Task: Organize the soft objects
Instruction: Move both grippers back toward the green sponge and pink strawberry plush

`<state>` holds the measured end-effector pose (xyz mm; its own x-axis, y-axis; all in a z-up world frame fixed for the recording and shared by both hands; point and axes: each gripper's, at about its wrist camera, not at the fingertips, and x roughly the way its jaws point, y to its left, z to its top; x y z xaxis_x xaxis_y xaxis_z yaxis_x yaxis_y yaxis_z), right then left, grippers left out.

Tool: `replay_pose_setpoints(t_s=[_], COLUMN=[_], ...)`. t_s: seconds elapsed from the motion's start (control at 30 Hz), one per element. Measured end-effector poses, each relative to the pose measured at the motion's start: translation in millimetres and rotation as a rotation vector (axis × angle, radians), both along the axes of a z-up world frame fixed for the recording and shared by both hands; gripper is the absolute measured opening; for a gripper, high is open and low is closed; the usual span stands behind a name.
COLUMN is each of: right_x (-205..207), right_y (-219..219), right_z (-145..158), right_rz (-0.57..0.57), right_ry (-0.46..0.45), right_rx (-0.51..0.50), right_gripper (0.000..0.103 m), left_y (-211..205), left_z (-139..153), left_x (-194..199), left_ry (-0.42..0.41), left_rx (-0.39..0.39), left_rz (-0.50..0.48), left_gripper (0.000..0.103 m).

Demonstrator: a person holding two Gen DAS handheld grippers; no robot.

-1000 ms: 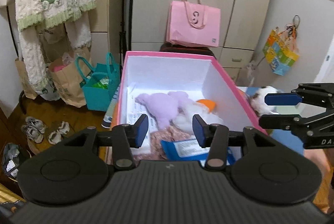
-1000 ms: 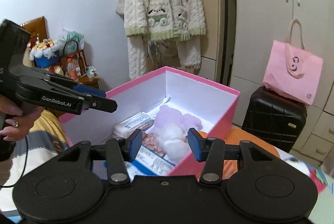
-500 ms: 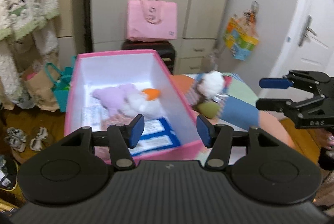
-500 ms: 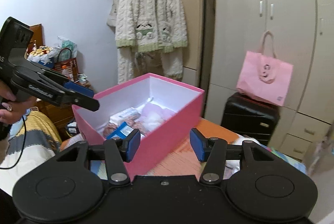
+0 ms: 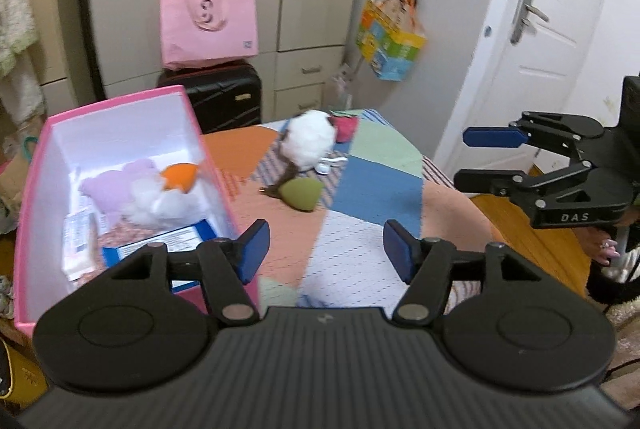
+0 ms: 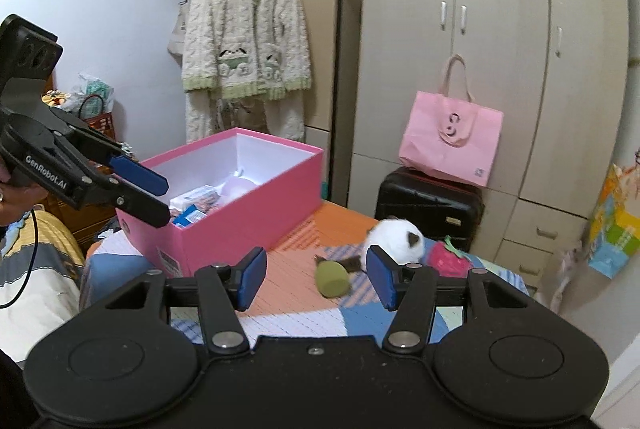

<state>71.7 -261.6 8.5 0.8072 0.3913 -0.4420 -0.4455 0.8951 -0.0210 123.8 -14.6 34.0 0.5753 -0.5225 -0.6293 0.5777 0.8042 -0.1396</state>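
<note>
Both the left gripper and right gripper were held wide, empty; the white plush was best approached squarely, pinched mid-body.

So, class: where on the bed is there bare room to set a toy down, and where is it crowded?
Free: the orange stretch of quilt between the pink box and the green soft toy, and the pale patch nearest the open left gripper. Crowded: the far corner, where the white plush, red plush and green toy cluster, and the box interior.
</note>
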Motion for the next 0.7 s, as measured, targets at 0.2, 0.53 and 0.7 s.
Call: replay_pose_setpoints(t_s=[0.2,0.53,0.7], right_x=[10.2,39.2,58.2], right_y=[-24.6,-55.2,-61.7], right_z=[-14.3,-42.8,-54.9], right_rz=[-0.047,-0.113,-0.125], right_ry=[0.022,0.082,0.107], right_rx=[0.037,0.074,0.089], right_gripper=[0.065,0.065,0.066], left_y=[-32.0,-70.5,-80.7], left_z=[-13.0,-49.7,-68.3], left_x=[13.6,40.8,58.4], left_ry=[0.048,0.075,0.054], left_rx=[0.007,0.024,0.043], left_rz=[-0.044,-0.035,0.024], left_gripper=[0.063,0.063,0.063])
